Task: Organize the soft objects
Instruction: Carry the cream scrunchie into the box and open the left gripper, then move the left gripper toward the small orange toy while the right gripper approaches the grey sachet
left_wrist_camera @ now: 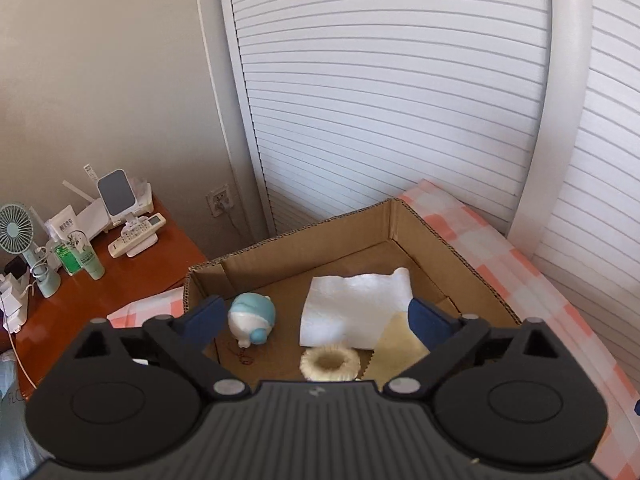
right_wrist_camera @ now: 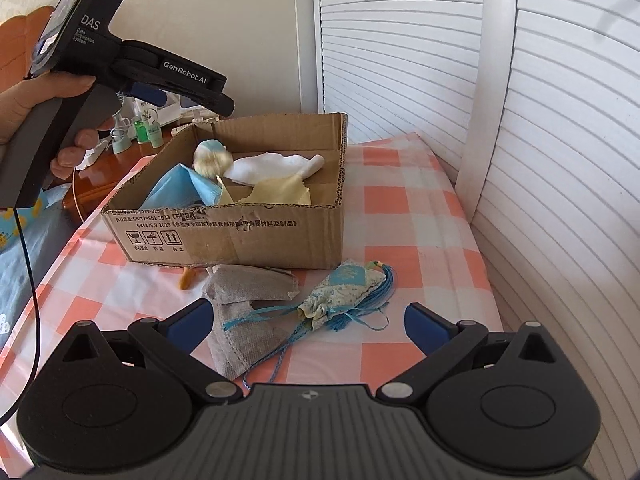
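Your left gripper (left_wrist_camera: 316, 320) is wide open with nothing between its blue pads (left_wrist_camera: 206, 318). It hangs over the cardboard box (left_wrist_camera: 460, 256). Just past the pads, at 12 o'clock, lies a white folded cloth (left_wrist_camera: 352, 308). A round cream scrunchie (left_wrist_camera: 330, 365) sits near the bottom at 6 o'clock, just beside the cloth. A yellow cloth (left_wrist_camera: 396, 340) lies at 4 o'clock, with one edge under the white one. A small blue and white plush toy (left_wrist_camera: 252, 318) rests at 9 o'clock.

Your right gripper (right_wrist_camera: 310, 320) is open too and holds nothing. Between its pads, on the pink and white checked cover (right_wrist_camera: 400, 208), lie a grey face mask (right_wrist_camera: 248, 312) and a little flowered pouch (right_wrist_camera: 344, 288) with blue strings. The pouch overlaps the mask's edge. The box stands beyond them at 12 o'clock. A blue face mask (right_wrist_camera: 180, 188) leans inside its near left corner.

From the right wrist view, your hand (right_wrist_camera: 28, 92) holds the other tool at 10 o'clock. It reads "DAS" and "GenRobot.AI". The box front has printed writing and three small picture signs.

Far off at 9 o'clock, a wooden side table (left_wrist_camera: 120, 280) holds a small fan (left_wrist_camera: 18, 232) and a green tube (left_wrist_camera: 90, 258).
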The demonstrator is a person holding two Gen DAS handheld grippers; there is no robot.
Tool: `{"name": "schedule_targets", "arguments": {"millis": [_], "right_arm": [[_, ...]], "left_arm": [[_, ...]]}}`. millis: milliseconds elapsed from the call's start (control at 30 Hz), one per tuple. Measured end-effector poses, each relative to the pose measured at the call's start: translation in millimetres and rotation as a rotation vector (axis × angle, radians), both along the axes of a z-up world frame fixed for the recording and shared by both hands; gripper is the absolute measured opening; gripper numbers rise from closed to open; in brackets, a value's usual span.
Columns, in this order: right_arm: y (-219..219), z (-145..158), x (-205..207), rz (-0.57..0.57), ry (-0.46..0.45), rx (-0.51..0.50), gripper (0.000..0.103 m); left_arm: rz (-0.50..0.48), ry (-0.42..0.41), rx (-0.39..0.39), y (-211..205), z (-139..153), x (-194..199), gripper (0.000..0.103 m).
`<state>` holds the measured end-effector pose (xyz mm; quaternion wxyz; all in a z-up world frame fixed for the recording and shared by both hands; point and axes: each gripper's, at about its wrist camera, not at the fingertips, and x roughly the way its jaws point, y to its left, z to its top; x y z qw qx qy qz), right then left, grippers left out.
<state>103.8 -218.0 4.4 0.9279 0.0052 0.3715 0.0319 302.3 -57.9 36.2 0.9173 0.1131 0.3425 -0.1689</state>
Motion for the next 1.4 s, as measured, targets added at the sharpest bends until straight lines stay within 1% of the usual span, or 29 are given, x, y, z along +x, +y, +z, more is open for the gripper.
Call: {"name": "schedule_targets", "arguments": {"millis": [33, 200, 367, 500, 600, 700, 800, 867, 1000, 1133, 1200, 1300, 1400], "right_arm": [[0, 1, -1, 0.002, -0.006, 0.001, 0.103], [2, 5, -4, 0.001, -0.018, 0.01, 0.103], [5, 10, -10, 0.005, -0.029, 0.012, 0.103], [8, 14, -16, 0.01, -0.038, 0.006, 0.103], [9, 14, -18, 0.009, -0.038, 0.004, 0.103], [10, 14, -22, 0.012, -0.045, -0.003, 0.103], [9, 10, -24, -0.004, -0.046, -0.037, 0.103], [7, 3, -24, -0.022, -0.033, -0.06, 0.103], [2, -9, -22, -0.025, 0.001, -0.027, 0.103], [4, -21, -21, 0.003, 0.02, -0.012, 0.103], [7, -26, -20, 0.023, 0.028, -0.007, 0.103], [16, -32, -18, 0.088, 0.027, 0.008, 0.103], [25, -40, -14, 0.173, 0.014, 0.021, 0.103]], "left_arm": [[0.011, -0.016, -0.001, 2, 0, -1, 0.098], [0.015, -0.01, 0.015, 10, 3, -15, 0.099], [0.01, -0.018, 0.038, 20, 14, -41, 0.102], [-0.015, -0.015, 0.042, 27, 18, -66, 0.102], [-0.026, 0.004, 0.046, 32, 13, -88, 0.102], [-0.014, -0.008, 0.068, 35, 8, -107, 0.102], [0.012, -0.021, 0.089, 39, 1, -127, 0.102], [0.034, -0.015, 0.084, 43, -5, -141, 0.102], [0.091, -0.018, 0.044, 53, -17, -163, 0.102], [0.138, -0.015, 0.022, 59, -31, -176, 0.102], [0.157, -0.006, 0.031, 60, -40, -178, 0.102], [0.18, 0.008, 0.038, 62, -50, -179, 0.102], [0.183, 0.023, 0.027, 64, -57, -178, 0.102]]}}
